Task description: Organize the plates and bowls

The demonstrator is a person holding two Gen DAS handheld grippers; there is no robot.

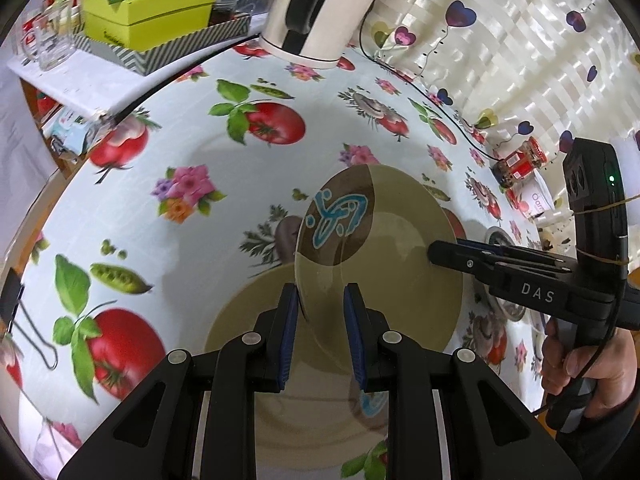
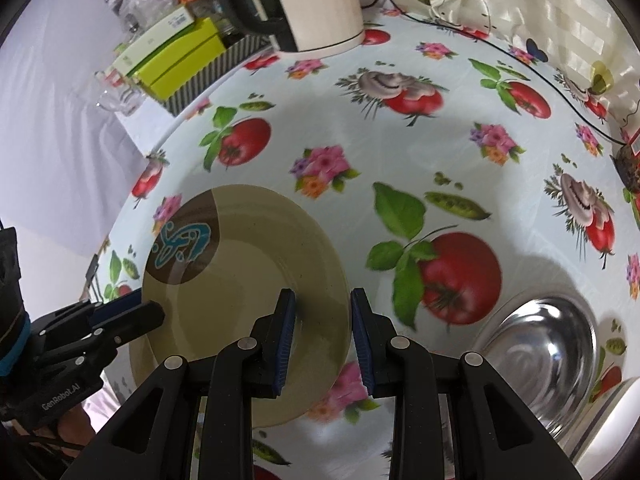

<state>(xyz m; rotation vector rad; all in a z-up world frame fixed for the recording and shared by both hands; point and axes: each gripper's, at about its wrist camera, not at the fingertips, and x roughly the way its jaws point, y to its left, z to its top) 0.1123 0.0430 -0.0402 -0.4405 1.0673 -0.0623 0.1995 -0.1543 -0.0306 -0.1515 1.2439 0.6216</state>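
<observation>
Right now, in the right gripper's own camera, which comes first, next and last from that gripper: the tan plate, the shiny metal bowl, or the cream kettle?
1. Tan plate with a brown and blue patch: its rim sits between the right gripper fingers.
2. Shiny metal bowl: low right, on the tablecloth.
3. Cream kettle: far, top centre.

Both grippers' fingers (image 2: 286, 332) clamp the olive plate (image 2: 248, 280)

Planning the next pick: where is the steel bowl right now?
In the right wrist view the steel bowl sits on the tablecloth at lower right, right of the right gripper, beside a printed tomato.
</observation>
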